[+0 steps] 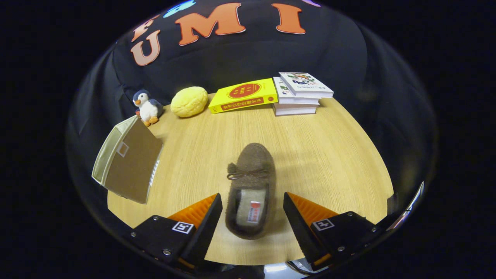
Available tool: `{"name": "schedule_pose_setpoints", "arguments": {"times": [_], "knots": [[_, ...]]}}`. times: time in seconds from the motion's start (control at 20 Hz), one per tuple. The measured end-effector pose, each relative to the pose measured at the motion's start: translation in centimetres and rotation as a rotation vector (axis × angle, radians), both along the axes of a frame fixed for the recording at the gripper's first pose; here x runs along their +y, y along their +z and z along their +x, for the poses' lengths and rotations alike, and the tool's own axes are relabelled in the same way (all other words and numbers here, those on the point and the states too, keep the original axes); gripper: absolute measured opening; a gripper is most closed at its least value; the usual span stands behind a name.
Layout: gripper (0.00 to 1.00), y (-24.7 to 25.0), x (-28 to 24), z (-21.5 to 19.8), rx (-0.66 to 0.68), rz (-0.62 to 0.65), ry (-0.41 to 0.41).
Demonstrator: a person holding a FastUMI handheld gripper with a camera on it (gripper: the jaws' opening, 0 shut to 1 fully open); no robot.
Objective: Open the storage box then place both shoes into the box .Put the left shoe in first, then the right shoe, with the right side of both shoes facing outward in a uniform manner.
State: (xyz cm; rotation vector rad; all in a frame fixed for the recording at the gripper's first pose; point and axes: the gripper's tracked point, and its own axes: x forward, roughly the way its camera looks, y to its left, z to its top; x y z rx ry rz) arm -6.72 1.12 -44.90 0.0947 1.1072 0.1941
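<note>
- Where the round wooden table (317, 155) fills the middle of the frame, its far edge runs behind the books and toys at the top, and its near edge curves along the bottom between and beside the fingers; bare wood lies open at centre right and between the shoe and the box.
- At the left of the frame the storage box (130, 164), a beige fabric one with a brown lid, sits at the table's left edge, tilted as seen here, its lid down; it is well apart from the shoe.
- At the bottom of the frame the gripper (252, 211) is spread wide, one finger on each side of the shoe's heel end, neither clearly pressing on it; whether they touch the sides cannot be told.
- Between the fingers lies the brown fuzzy shoe (251, 186), a slipper with a small bow, toe pointing away toward the books, its opening facing up.
- At upper right of centre a stack of white books (300, 95) stands on the far edge.
- Beside it, leaning on the stack, a yellow book (244, 96).
- Left of that, a yellow round plush (189, 101).
- Furthest left at the top, a small penguin toy (146, 107), just behind the box's far corner.
</note>
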Motion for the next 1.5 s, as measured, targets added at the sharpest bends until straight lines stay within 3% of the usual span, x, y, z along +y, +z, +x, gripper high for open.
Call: {"name": "schedule_pose_setpoints", "arguments": {"times": [0.25, 0.7, 0.95, 1.05, 1.1, 1.15, 1.5], "knots": [[0.88, -4.2, -1.3, 0.4, 0.025, -0.019, 0.026], [0.62, -8.9, 0.4, 3.3, 0.068, 0.021, 0.046], [0.39, -9.5, 0.3, 3.3, 0.132, 0.027, 0.040], [0.23, -9.4, -0.7, 3.9, 0.154, 0.017, -0.012], [0.11, -9.2, -1.0, 4.2, 0.152, 0.012, -0.036], [0.07, -8.8, -1.0, 4.2, 0.151, 0.007, -0.048], [0.04, -1.3, 3.8, 5.3, 0.082, 0.037, -0.036]]}}
